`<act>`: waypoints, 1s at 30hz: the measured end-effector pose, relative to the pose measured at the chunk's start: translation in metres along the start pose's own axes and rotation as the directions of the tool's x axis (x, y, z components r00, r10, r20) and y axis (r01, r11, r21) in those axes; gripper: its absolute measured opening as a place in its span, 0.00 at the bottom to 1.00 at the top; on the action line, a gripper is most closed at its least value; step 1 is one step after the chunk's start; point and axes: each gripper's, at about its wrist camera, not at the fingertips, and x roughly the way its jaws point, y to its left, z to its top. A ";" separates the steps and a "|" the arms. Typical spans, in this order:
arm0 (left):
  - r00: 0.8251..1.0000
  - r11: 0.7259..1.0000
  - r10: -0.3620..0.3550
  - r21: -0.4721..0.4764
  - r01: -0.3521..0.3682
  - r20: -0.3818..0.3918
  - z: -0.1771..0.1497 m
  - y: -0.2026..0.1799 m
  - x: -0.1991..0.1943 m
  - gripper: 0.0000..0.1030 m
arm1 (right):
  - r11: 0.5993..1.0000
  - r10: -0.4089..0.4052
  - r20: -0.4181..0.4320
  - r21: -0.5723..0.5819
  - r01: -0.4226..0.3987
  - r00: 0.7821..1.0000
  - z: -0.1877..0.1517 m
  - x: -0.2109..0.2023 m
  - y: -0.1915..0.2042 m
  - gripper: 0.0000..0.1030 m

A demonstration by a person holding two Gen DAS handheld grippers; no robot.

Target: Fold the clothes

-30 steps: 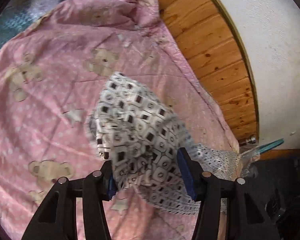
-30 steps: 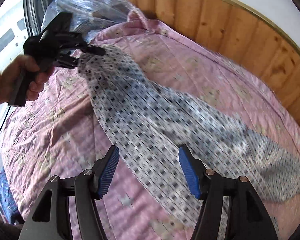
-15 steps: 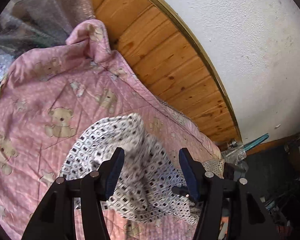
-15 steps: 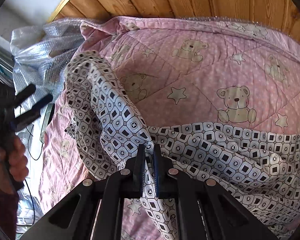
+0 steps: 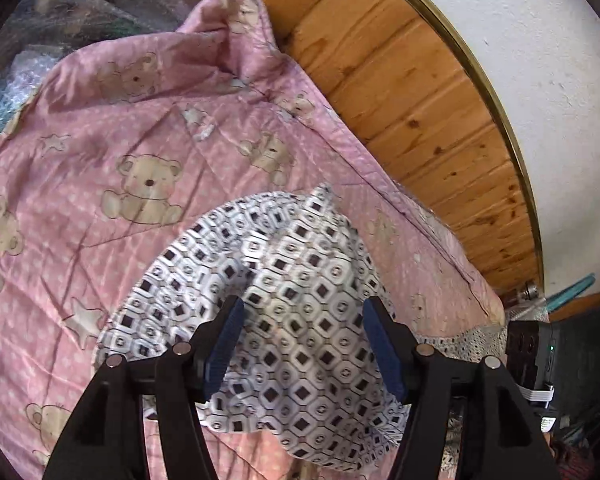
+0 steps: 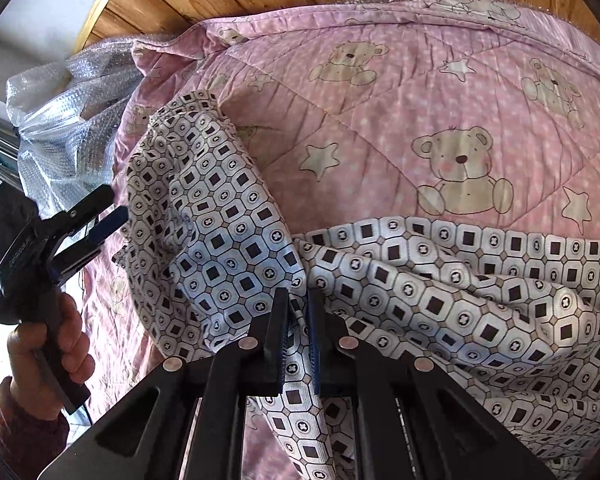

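Pink teddy quilt (image 6: 440,92) carries the patterned garment (image 6: 420,280), rumpled and seemingly barely folded, right gripper (image 6: 297,320) pinching a ridge while left gripper (image 5: 302,344) hovers apart, empty.

Bright daylight from the left, fisheye-warped dark edges, slight motion blur.

My left tongs (image 5: 300,344) hang with blue pads spread wide apart, my hand (image 6: 48,360) gripping their handle. My right tongs (image 6: 298,324) are pinched nearly together.
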 end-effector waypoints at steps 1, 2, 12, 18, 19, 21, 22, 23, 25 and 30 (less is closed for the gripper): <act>0.999 1.000 0.014 -0.028 -0.013 0.029 -0.005 0.009 -0.008 0.62 | 1.000 -0.009 0.003 0.009 0.009 1.000 0.001 0.000 -0.004 0.08; 0.999 0.997 0.013 -0.081 -0.010 0.040 -0.012 0.020 -0.014 0.62 | 1.000 -0.008 0.005 0.022 0.007 1.000 0.001 0.000 -0.009 0.08; 0.973 0.895 -0.229 -0.388 0.219 0.022 -0.071 0.035 0.017 0.61 | 0.999 -0.013 -0.010 0.029 0.014 1.000 0.006 0.005 -0.018 0.06; 0.975 0.943 -0.217 -0.246 0.223 0.054 -0.058 0.003 -0.008 0.01 | 1.000 -0.025 0.020 0.018 0.024 0.999 0.003 -0.004 -0.020 0.13; 0.970 0.942 -0.232 -0.232 0.242 0.069 -0.058 -0.001 -0.022 0.00 | 0.999 -0.030 0.032 0.015 0.030 0.999 0.002 -0.009 -0.020 0.24; 0.959 0.935 -0.264 -0.219 0.280 0.101 -0.065 -0.004 -0.063 0.00 | 0.999 -0.043 0.106 0.029 0.040 0.993 -0.011 -0.047 -0.023 0.31; 0.955 0.935 -0.270 -0.205 0.290 0.120 -0.069 -0.007 -0.090 0.00 | 0.999 -0.039 0.156 0.043 0.033 0.987 -0.021 -0.071 -0.027 0.35; 0.954 0.935 -0.273 -0.197 0.293 0.124 -0.075 -0.006 -0.116 0.00 | 0.998 -0.035 0.205 0.056 0.024 0.978 -0.031 -0.096 -0.030 0.41; 0.958 0.941 -0.263 -0.188 0.282 0.117 -0.086 -0.003 -0.158 0.00 | 0.990 -0.103 0.293 0.125 0.069 0.951 -0.069 -0.153 -0.056 0.49; 0.980 0.954 -0.188 -0.227 0.198 0.066 -0.117 0.019 -0.188 0.00 | 0.898 -0.262 0.248 0.417 0.141 0.933 -0.231 -0.234 -0.154 0.52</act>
